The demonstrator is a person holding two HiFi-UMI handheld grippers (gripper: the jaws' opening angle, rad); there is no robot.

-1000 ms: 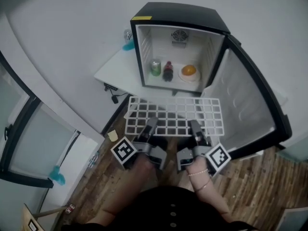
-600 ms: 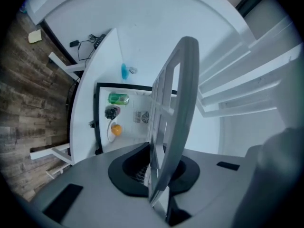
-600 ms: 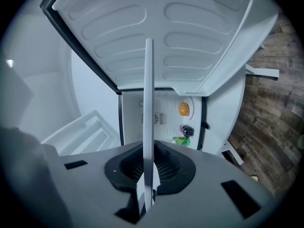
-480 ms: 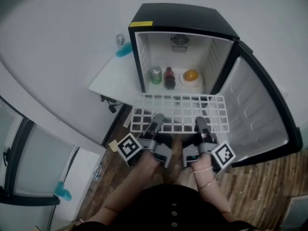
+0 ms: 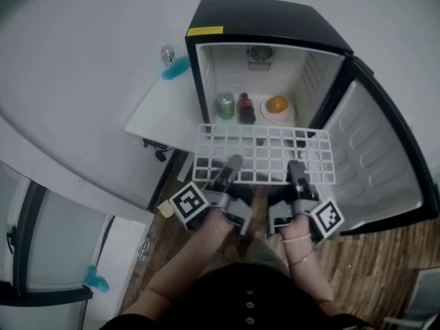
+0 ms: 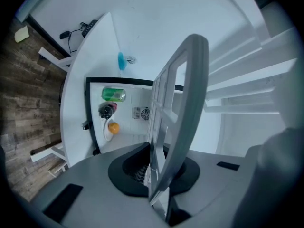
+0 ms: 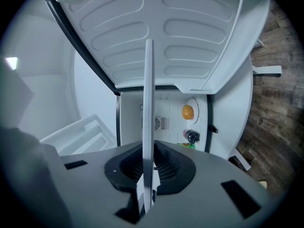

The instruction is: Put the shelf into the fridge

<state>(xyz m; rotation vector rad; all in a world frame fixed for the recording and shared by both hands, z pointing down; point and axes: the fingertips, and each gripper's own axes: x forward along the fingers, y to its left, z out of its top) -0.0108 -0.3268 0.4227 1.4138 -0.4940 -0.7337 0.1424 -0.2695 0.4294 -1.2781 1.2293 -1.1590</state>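
The white wire shelf [image 5: 265,152] is held level just in front of the open black mini fridge [image 5: 265,53]. My left gripper [image 5: 232,164] is shut on the shelf's near edge at the left, my right gripper [image 5: 297,170] on the same edge at the right. In the left gripper view the shelf [image 6: 183,108] runs edge-on between the jaws; in the right gripper view the shelf [image 7: 148,113] does too. Inside the fridge stand a green can [image 5: 225,106], a dark bottle [image 5: 246,108] and an orange on a plate [image 5: 278,106]. The shelf's far edge reaches the fridge opening.
The fridge door [image 5: 375,163] stands open to the right. A white table [image 5: 161,112] adjoins the fridge on the left, with a teal item [image 5: 175,67] at its back. Wood floor [image 5: 357,273] lies below. A cable and plug [image 5: 157,150] hang under the table.
Both grippers have carried the shelf forward toward the fridge; its far edge has gone from well short of the opening to the fridge's front.
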